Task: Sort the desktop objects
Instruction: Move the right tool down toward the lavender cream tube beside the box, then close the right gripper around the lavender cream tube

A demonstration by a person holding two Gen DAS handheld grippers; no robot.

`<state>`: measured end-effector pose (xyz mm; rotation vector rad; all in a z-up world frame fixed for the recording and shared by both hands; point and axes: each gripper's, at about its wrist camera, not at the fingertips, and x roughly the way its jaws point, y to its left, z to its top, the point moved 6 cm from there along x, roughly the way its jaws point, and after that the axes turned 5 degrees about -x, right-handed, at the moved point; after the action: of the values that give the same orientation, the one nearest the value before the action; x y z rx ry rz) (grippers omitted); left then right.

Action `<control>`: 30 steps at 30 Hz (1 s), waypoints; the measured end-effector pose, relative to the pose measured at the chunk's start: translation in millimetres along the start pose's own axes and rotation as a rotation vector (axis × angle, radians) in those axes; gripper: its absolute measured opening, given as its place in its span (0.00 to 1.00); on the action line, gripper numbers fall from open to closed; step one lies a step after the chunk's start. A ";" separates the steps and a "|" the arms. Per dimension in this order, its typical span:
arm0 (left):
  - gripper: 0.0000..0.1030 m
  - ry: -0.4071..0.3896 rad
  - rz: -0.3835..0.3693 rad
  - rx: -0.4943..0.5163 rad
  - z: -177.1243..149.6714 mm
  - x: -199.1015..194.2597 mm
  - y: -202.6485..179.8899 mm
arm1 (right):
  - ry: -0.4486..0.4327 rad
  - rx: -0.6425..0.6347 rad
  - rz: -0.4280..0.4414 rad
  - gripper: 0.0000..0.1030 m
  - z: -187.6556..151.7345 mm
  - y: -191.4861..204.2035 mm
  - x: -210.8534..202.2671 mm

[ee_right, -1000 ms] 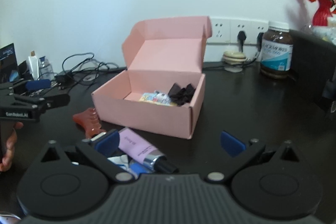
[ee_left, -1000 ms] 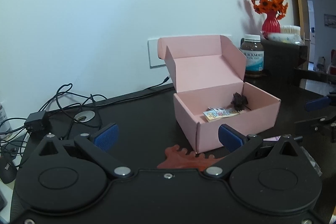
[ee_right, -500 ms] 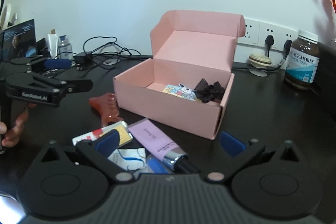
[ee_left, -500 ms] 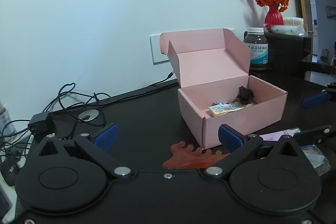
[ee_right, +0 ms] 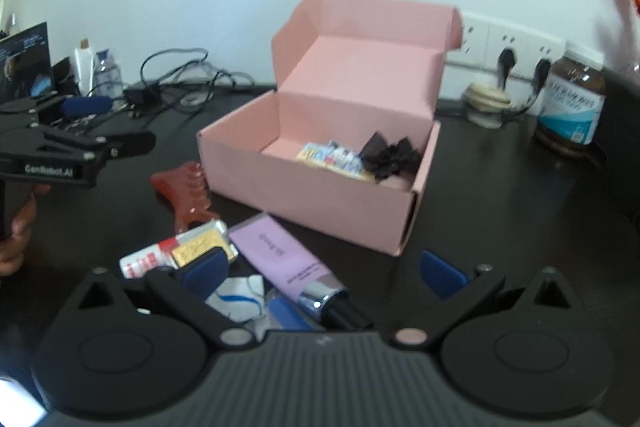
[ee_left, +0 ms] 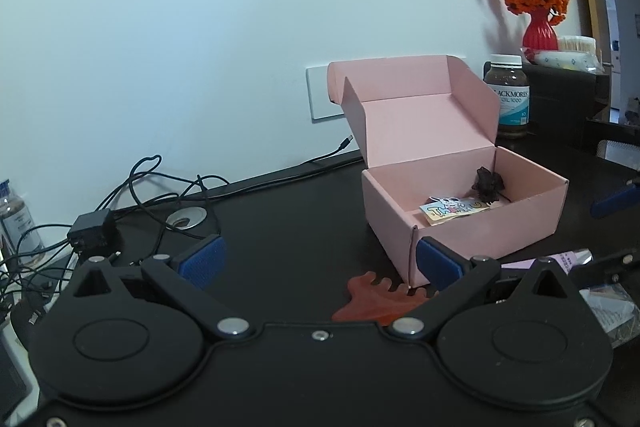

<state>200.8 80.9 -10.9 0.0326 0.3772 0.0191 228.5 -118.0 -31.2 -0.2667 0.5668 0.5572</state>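
Note:
An open pink box [ee_left: 480, 227] [ee_right: 304, 183] stands on the dark desk, holding a colourful card [ee_left: 454, 207] [ee_right: 332, 157] and a dark bow [ee_left: 488, 182] [ee_right: 390, 155]. A red comb [ee_left: 376, 299] [ee_right: 184, 183] lies by the box's near-left corner. My left gripper [ee_left: 318, 261] is open just above the comb, holding nothing. In the right wrist view a lilac tube [ee_right: 288, 259], a red-and-gold pack [ee_right: 180, 251] and a white sachet [ee_right: 238, 297] lie in front of the box. My right gripper [ee_right: 324, 269] hangs open over them, empty.
Tangled cables and a black adapter [ee_left: 90, 229] crowd the left rear of the desk. A brown supplement jar [ee_left: 510, 95] [ee_right: 572, 107] and a red vase of orange flowers [ee_left: 540, 31] stand at the right rear. Wall sockets [ee_right: 508, 43] sit behind the box.
Both grippers have shifted left, so the box sits further right in each view. The right gripper has drawn back a little, showing more items in front of the box.

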 end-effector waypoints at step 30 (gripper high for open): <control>1.00 -0.005 -0.001 0.012 0.8 -1.4 -2.3 | 0.134 -0.114 0.038 0.52 1.6 14.1 24.3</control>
<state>199.9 78.6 -9.7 0.0449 0.3718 0.0161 238.3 -95.5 -45.1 -0.4039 0.6715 0.6120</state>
